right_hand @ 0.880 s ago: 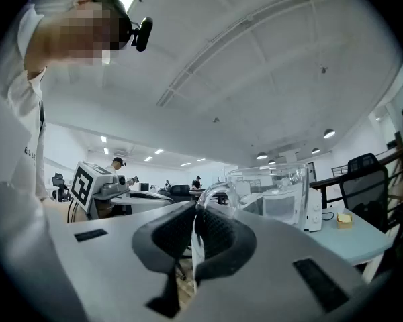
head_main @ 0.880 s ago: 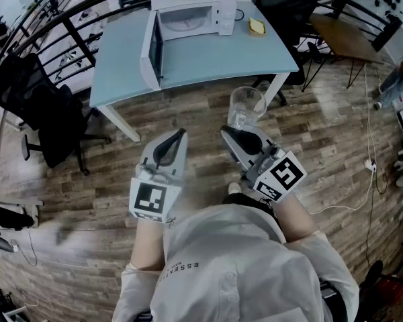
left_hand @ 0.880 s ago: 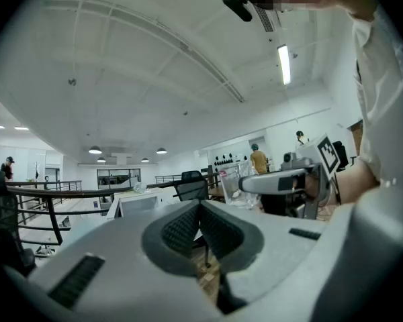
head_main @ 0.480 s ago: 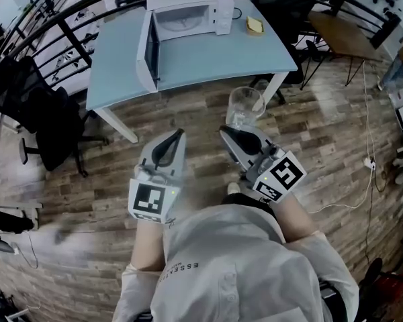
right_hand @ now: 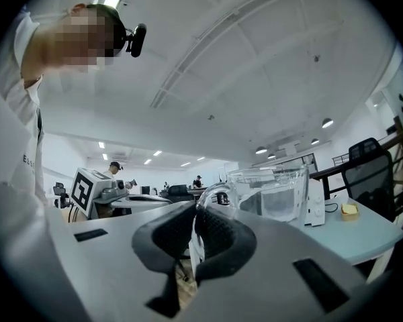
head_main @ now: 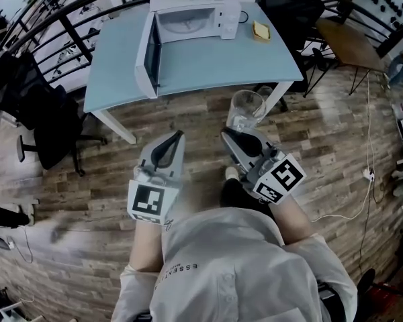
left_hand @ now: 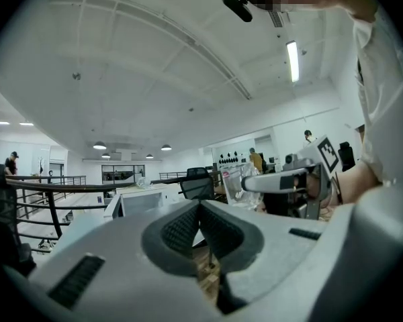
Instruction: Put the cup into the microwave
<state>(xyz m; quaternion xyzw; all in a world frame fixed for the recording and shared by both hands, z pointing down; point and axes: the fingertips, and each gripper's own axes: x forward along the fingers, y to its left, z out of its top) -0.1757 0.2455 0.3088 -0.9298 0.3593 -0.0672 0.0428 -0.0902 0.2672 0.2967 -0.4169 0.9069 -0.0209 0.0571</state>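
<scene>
A clear glass cup (head_main: 245, 109) hangs in the air over the wooden floor, short of the table's front edge. My right gripper (head_main: 231, 132) is shut on the cup's handle (right_hand: 211, 200), and the cup's body (right_hand: 272, 193) rises just beyond the jaws. The white microwave (head_main: 191, 15) stands at the back of the pale blue table (head_main: 208, 59) with its door (head_main: 150, 56) swung wide open to the left. My left gripper (head_main: 181, 133) is shut with nothing in it, level beside the right one, and it sees the microwave (left_hand: 138, 200) ahead.
A small yellow object (head_main: 258, 30) lies on the table right of the microwave. Black office chairs (head_main: 37, 113) stand at the left and behind the table (head_main: 289, 5). A wooden side table (head_main: 349, 39) is at the right, and a black railing (head_main: 67, 25) runs along the left.
The table and microwave have shifted slightly in the head view as the person moves. Both grippers keep the same pose, with the cup still held.
</scene>
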